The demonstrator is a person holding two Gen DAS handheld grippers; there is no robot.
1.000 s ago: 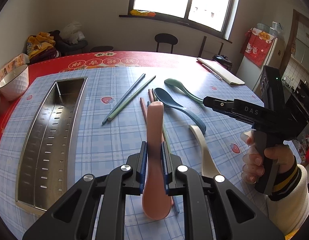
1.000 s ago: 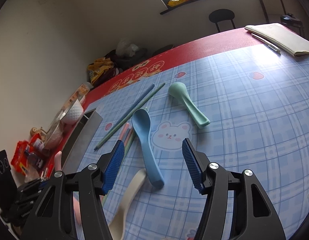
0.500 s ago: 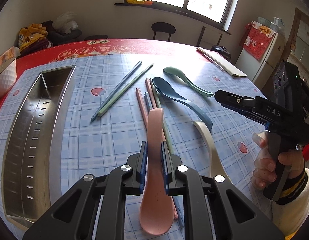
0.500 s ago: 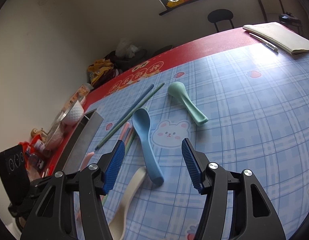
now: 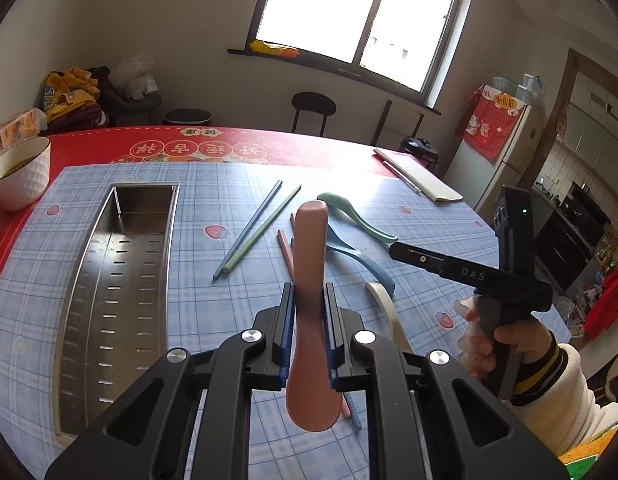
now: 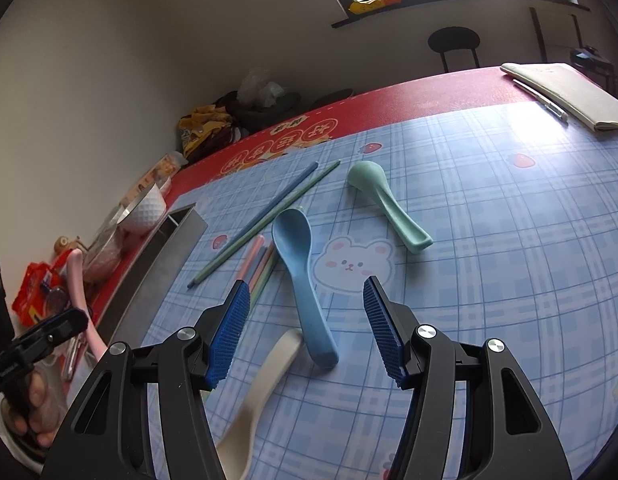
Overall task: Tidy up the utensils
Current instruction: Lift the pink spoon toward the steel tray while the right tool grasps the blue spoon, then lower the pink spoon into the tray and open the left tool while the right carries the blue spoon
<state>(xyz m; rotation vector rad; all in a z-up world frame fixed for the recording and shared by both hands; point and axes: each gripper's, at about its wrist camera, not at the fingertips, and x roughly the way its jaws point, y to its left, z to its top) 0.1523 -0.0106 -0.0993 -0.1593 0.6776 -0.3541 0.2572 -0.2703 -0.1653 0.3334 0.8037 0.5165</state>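
Observation:
My left gripper (image 5: 309, 320) is shut on a pink spoon (image 5: 309, 280) and holds it above the blue checked cloth, handle pointing away. The steel utensil tray (image 5: 109, 292) lies to its left, with nothing visible in it. My right gripper (image 6: 305, 328) is open above the handle of a blue spoon (image 6: 299, 256). A cream spoon (image 6: 261, 380) lies under its left finger. A green spoon (image 6: 385, 200), a blue and green chopstick pair (image 6: 265, 220) and pink, blue and green chopsticks (image 6: 257, 260) lie on the cloth.
A white bowl (image 5: 19, 176) stands at the far left on the red table (image 5: 229, 144). A notebook with a pen (image 5: 417, 176) lies at the far right. Snack packets (image 6: 37, 288) sit by the table's left edge.
My left gripper has lifted the pink spoon higher and tilted up, so the tray and table appear lower. My right gripper has barely moved and stays open over the blue spoon.

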